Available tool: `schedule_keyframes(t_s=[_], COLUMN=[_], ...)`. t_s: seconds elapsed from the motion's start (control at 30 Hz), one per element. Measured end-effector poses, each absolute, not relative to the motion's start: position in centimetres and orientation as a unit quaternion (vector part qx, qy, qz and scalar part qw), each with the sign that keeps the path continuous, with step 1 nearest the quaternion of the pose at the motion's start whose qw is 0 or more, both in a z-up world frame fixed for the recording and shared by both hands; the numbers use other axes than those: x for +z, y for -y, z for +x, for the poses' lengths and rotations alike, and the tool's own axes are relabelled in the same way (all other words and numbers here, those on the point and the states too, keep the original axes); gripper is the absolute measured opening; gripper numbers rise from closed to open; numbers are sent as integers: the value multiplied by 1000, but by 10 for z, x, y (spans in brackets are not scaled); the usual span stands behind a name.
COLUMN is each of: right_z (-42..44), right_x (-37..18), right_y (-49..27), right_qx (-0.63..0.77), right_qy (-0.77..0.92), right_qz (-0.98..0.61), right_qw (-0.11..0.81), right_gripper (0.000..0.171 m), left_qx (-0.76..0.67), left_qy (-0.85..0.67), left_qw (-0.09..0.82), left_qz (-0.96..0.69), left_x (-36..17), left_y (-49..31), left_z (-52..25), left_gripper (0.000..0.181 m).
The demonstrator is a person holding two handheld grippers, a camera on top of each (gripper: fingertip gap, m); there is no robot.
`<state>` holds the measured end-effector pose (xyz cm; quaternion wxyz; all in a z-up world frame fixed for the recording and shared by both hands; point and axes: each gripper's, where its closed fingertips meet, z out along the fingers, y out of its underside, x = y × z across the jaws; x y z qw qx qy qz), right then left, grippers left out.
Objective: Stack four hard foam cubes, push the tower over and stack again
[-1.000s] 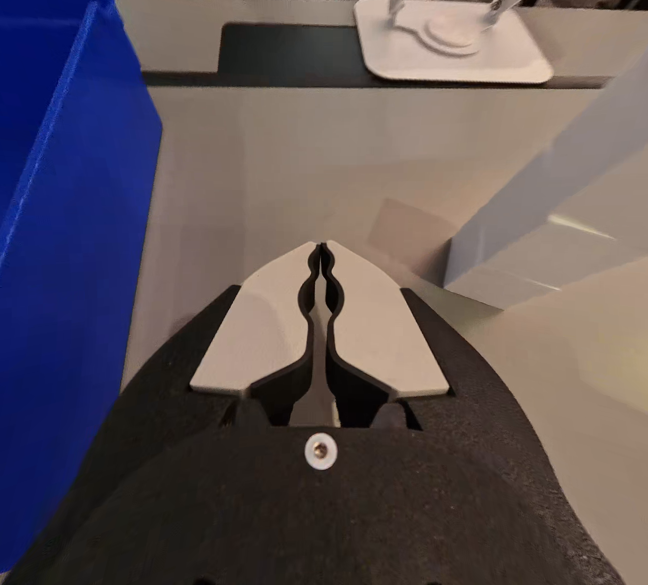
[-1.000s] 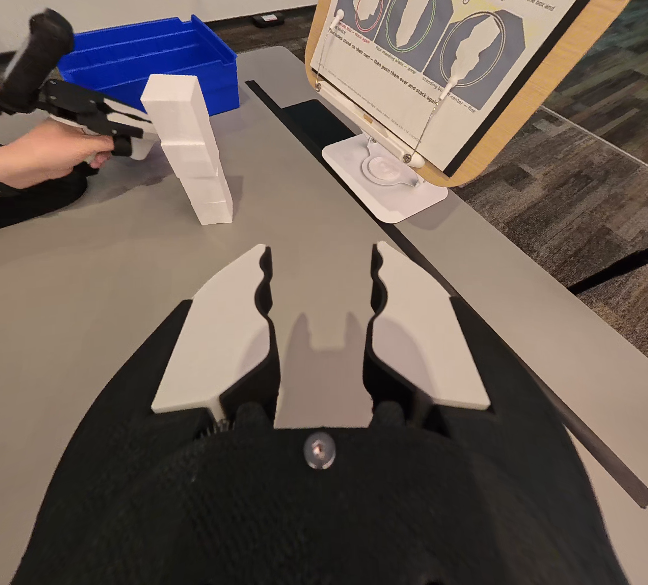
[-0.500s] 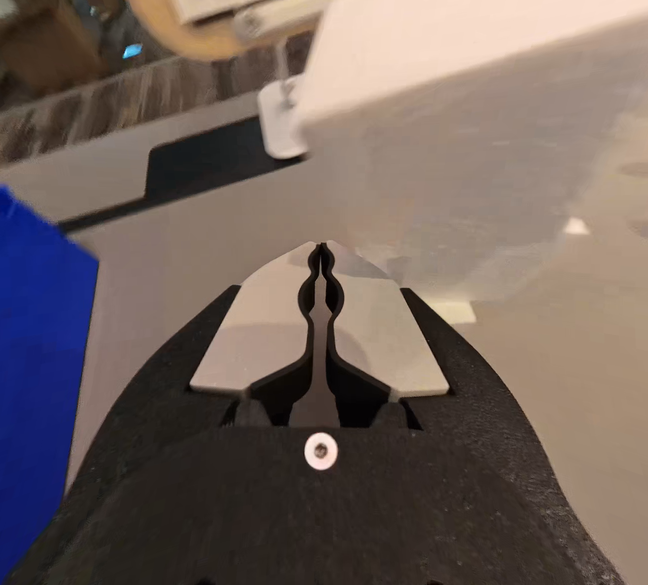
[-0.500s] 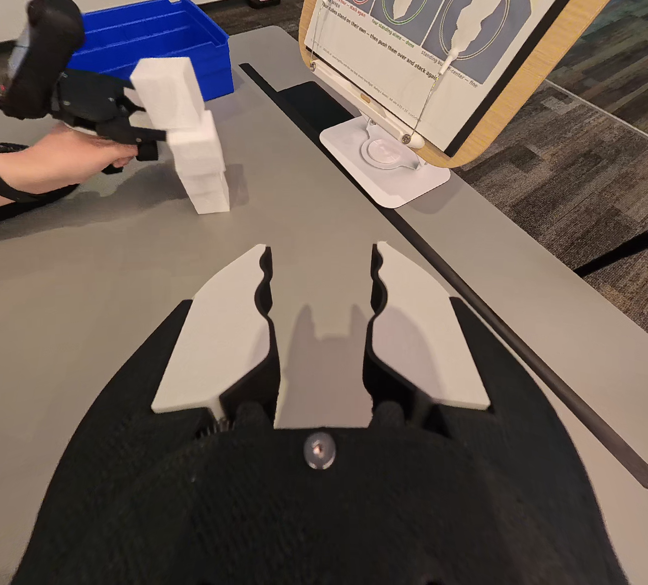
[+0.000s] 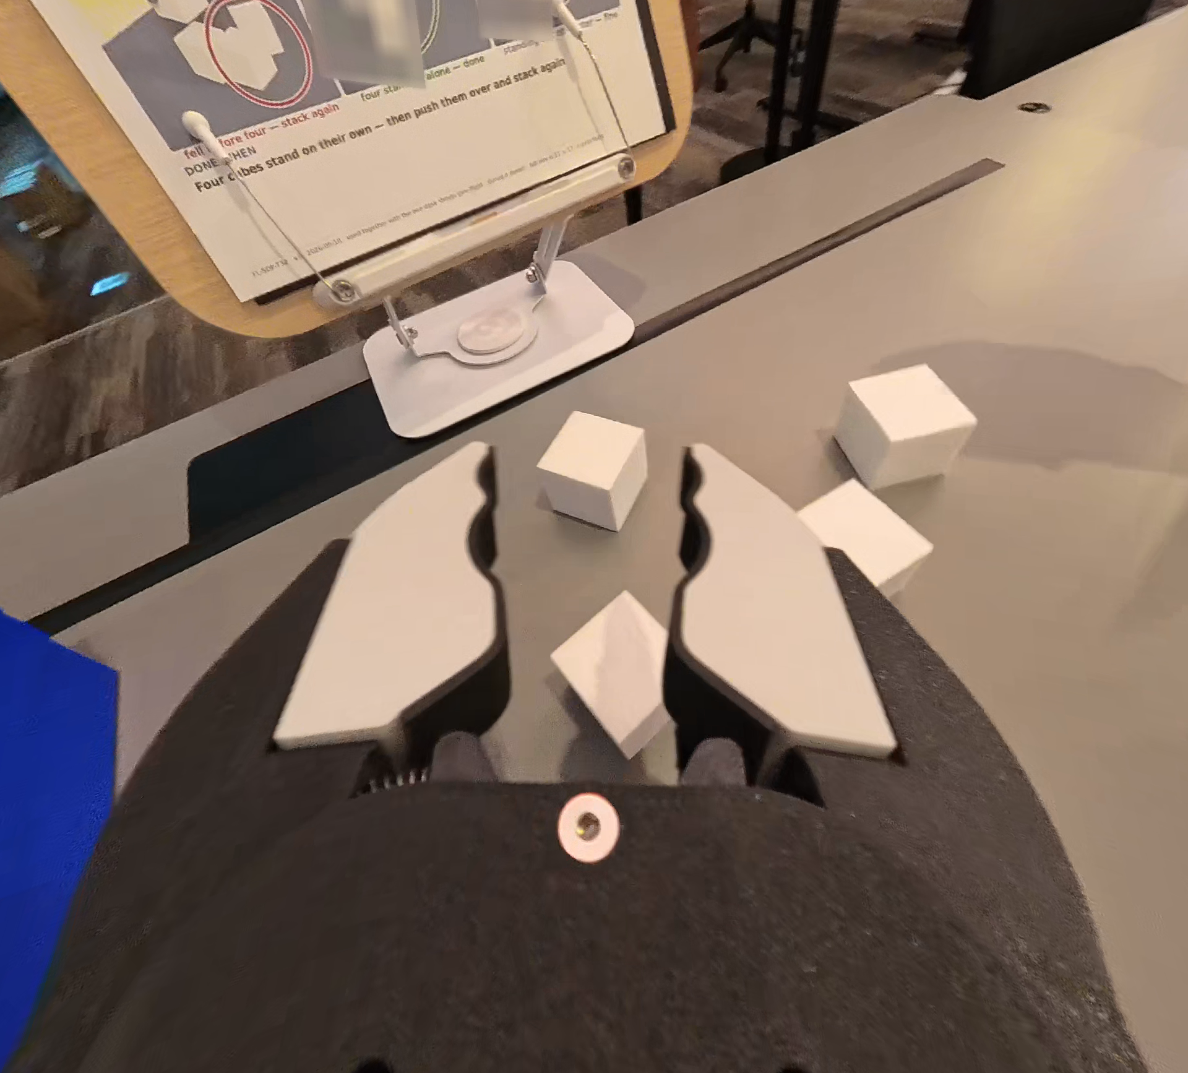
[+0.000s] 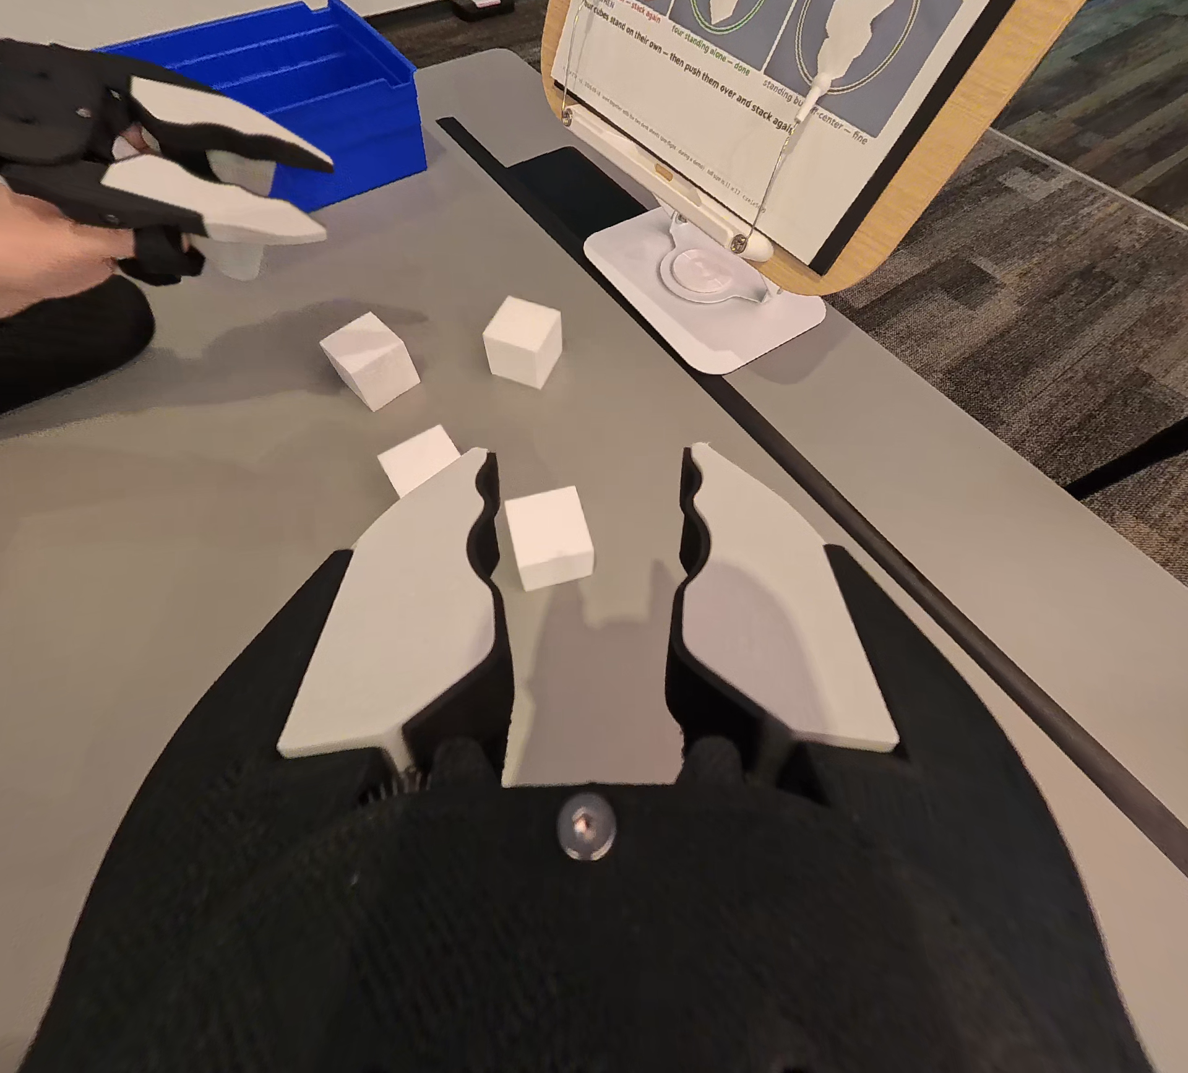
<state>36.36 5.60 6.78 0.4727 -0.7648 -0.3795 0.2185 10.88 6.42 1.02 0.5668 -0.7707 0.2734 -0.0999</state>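
Both grippers empty, left gripper (image 5: 588, 454) jaws apart, right gripper (image 6: 588, 454) jaws apart, four white foam cubes (image 6: 522, 340) scattered singly on grey table (image 6: 161, 528), none stacked, blue bin (image 6: 308, 78) behind.

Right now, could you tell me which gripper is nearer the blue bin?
Left. The left gripper hovers beside the blue bin; the right gripper sits farther off, by the scattered cubes.

printed instruction sheet (image 5: 360, 97) on wooden stand board (image 6: 1054, 97), text and circled diagrams
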Motion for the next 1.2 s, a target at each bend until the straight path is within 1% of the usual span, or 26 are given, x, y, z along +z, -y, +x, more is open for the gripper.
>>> schedule_keyframes(t_s=[0.03,0.13,0.17,0.23,0.27,0.37,0.53,0.67,0.73,0.93,1.0,1.1,1.2], right_z=[362,359,358,356,356,353,351,354,356,359,358,357,355], right_x=[66,59,57,52,50,48,42,37,36,34,32,30,30], right_y=[-56,-59,-60,-62,-64,-66,-68,-72,-73,-76,-76,-76,-76], right_qx=[219,215,213,208,206,203,191,187,188,192,191,189,189], right_qy=[381,388,389,390,390,392,395,390,387,381,383,386,387], right_qz=[-765,-770,-772,-778,-780,-782,-788,-794,-797,-799,-800,-802,-801], right_qw=[470,459,455,447,444,441,433,427,425,423,420,416,415], right_gripper=[55,56,56,56,56,56,56,56,56,56,56,56,56], left_qx=[-112,-181,-219,-216,-201,-163,-188,-190,-190,-203,-211,-223,-265], left_qy=[-288,-366,-412,-459,-474,-491,-500,-506,-508,-515,-517,-526,-522], left_qw=[567,531,502,463,457,468,445,437,445,418,414,405,432], left_qz=[-764,-743,-728,-727,-725,-717,-719,-719,-713,-720,-719,-713,-686], left_x=[6,-21,-33,-60,-70,-87,-102,-110,-111,-122,-123,-116,-81], left_y=[-60,-39,-25,-16,-17,-30,-42,-47,-49,-49,-48,-46,-39], left_z=[105,102,105,95,90,84,91,95,95,93,95,99,117], left_gripper=[67,81,83,85,88,88,84,70,68,68,61,60,59])
